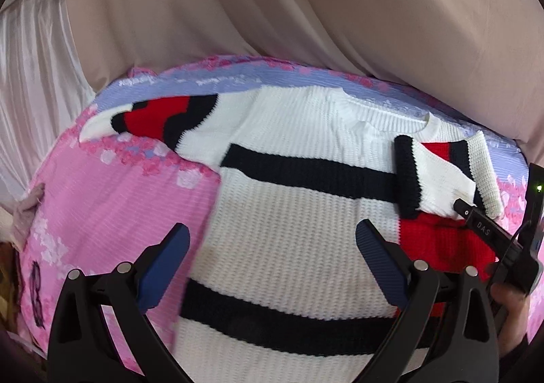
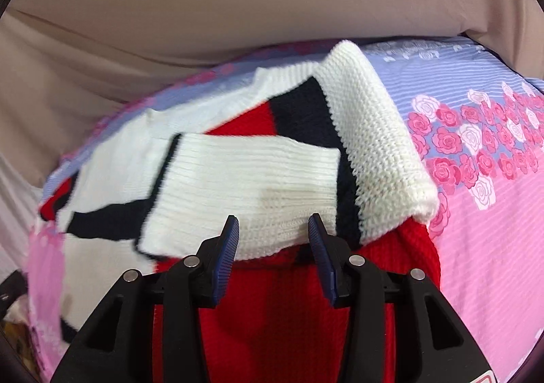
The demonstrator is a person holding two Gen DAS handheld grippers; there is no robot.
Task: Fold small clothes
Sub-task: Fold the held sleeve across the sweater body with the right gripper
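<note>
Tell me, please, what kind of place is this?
Probably a bedroom: a white knitted sweater with black and red stripes lies on a pink-and-lilac rose-printed bedsheet, with beige draped fabric behind.

place: home bedrm | evid: rose-print bedsheet [image 2: 476, 179], beige headboard cover [image 1: 238, 9], satin curtain [image 1: 34, 60]

The sweater [image 1: 292, 206] is thick knitted wool with bumpy ribs, soft and not shiny. Its folded sleeve [image 2: 244, 185] has a ribbed knit cuff. The bedsheet [image 2: 493, 213] is thin cloth with fine crinkly lines and printed roses. The curtain [image 1: 37, 77] is smooth and a bit shiny. The left tool [image 1: 272, 267] is dull black plastic with blue ridged rubbery pads [image 1: 380, 264] and small shiny metal pins [image 1: 123, 268].
</note>
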